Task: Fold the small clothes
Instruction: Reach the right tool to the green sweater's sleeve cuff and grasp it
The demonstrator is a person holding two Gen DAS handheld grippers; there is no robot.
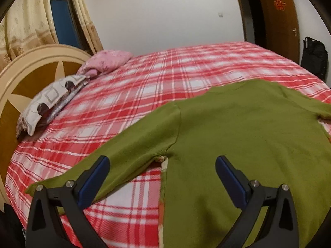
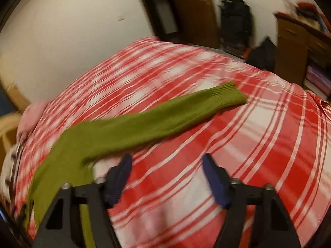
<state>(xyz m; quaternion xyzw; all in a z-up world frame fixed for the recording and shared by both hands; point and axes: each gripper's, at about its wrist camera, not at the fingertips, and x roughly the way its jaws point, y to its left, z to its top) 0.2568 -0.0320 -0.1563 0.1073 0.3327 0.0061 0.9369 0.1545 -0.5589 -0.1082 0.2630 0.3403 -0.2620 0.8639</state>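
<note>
A green long-sleeved sweater (image 1: pixel 238 128) lies flat on the red and white plaid bed (image 1: pixel 144 82). In the left wrist view its body fills the right side and one sleeve (image 1: pixel 115 157) runs down to the left. My left gripper (image 1: pixel 161 161) is open and empty, hovering over the armpit of that sleeve. In the right wrist view the other sleeve (image 2: pixel 157 119) stretches to the right, ending in a ribbed cuff (image 2: pixel 229 95). My right gripper (image 2: pixel 167 159) is open and empty, just in front of this sleeve over the bed cover (image 2: pixel 258 144).
A patterned pillow (image 1: pixel 47 103) and a pink pillow (image 1: pixel 105 62) lie by the cream headboard (image 1: pixel 26 72) at the left. A brown door (image 1: pixel 279 16) and a black bag (image 1: pixel 314 57) stand beyond the bed. A wooden shelf unit (image 2: pixel 300 47) stands at the right.
</note>
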